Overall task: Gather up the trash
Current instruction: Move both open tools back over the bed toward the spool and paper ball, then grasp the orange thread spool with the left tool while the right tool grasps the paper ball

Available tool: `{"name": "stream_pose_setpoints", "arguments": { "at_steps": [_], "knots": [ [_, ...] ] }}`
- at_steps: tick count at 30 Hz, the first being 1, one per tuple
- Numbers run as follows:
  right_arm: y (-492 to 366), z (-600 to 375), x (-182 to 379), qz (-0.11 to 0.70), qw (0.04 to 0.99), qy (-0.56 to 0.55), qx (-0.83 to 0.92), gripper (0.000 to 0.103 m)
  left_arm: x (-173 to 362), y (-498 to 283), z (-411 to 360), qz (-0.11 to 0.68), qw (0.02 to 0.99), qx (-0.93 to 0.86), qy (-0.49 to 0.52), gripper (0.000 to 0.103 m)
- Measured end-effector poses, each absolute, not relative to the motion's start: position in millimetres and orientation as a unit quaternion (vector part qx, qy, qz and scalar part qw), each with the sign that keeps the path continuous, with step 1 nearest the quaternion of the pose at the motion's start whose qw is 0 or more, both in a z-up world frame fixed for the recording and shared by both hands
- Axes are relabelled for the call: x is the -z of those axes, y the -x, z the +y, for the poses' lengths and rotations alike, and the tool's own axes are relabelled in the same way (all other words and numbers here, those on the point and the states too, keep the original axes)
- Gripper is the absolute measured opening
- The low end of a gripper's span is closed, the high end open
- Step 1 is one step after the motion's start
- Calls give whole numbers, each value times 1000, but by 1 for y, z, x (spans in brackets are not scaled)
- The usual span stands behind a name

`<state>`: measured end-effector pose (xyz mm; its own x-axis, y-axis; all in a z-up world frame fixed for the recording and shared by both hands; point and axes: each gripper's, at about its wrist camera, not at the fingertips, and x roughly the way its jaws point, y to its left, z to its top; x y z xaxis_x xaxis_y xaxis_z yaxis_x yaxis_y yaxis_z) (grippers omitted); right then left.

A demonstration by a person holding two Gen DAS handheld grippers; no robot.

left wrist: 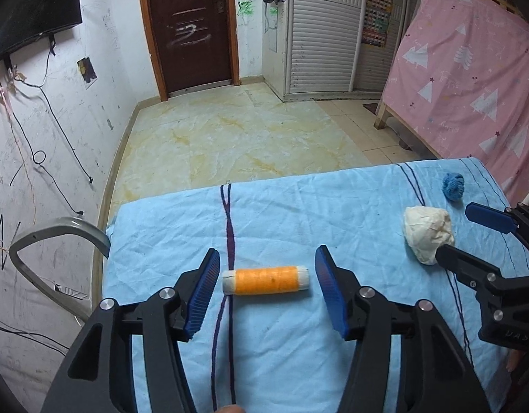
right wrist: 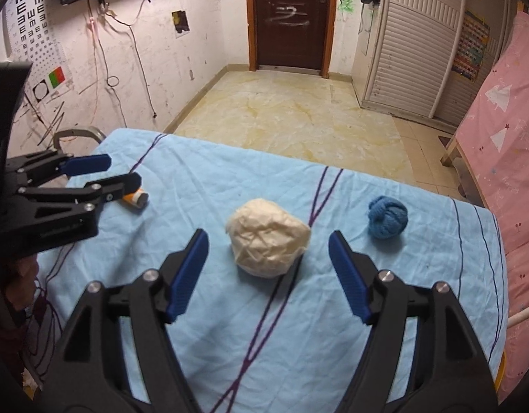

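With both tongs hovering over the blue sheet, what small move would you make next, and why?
Probably lower both and close: the left tongs stand open around the orange spool, the right tongs open around the crumpled white wad, neither touching.

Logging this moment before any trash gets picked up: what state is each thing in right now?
Left gripper: open, fingers either side of the spool, not pressing it.
Right gripper: open, fingers flanking the wad, apart from it.
Orange thread spool: lying on its side on the sheet.
Crumpled white paper wad: resting on the sheet, ungripped.
Blue yarn ball: resting on the sheet, untouched.
Brown door: closed.
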<state>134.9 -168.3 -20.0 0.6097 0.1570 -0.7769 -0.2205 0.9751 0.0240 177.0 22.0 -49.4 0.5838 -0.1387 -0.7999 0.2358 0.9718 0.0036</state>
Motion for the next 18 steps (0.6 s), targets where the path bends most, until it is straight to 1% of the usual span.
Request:
{"name": "stream_pose_setpoints", "arguments": {
  "at_steps": [6,8,10,18],
  "knots": [
    [-144,-160,28,437,891,38,-115,70,58,-187,34,459,883,95,-34,56],
    [-147,-158,30,438,891,40,-116,73,61,-190,37,463,881,92,-28,57],
    [-149,-157,32,438,890,40,-118,79,64,-193,39,466,879,93,-21,58],
    [-160,-157,39,441,889,40,-116,81,69,-197,38,468,877,107,-15,62]
  ]
}}
